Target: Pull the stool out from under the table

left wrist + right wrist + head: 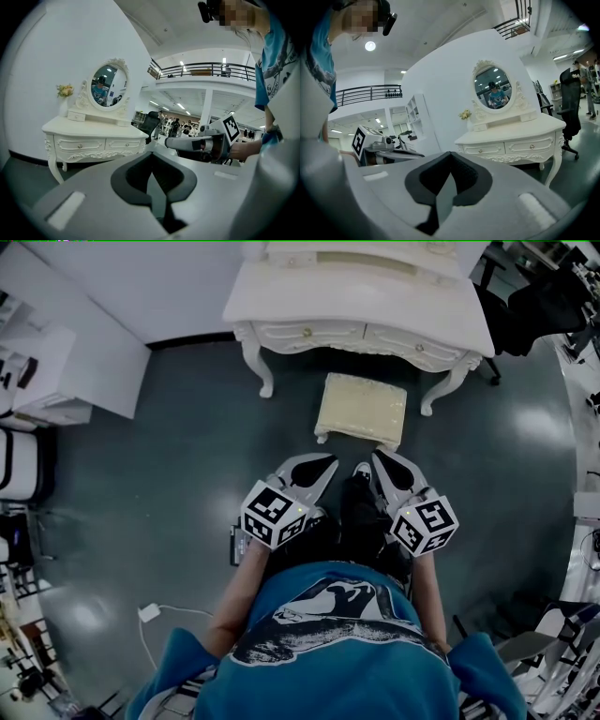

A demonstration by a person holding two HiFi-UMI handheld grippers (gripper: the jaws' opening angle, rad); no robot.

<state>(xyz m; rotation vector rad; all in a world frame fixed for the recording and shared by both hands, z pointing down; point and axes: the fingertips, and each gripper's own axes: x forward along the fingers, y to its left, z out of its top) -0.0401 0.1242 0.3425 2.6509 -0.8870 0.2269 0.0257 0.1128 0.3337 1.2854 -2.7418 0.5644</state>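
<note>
Stool [362,409]: stands on the floor [169,427], clear of the table, just in front of its front edge and between its two front legs.
Table [309,296]: white, with drawers in the front; an oval mirror [108,86] stands at the back of the tabletop.
Left gripper [330,461]: jaws closed tip to tip with nothing between them; near the stool's near edge.
Right gripper [377,456]: jaws closed and empty; just beside the stool's near right corner.
Both grippers: side by side, pointing toward the table.
</note>
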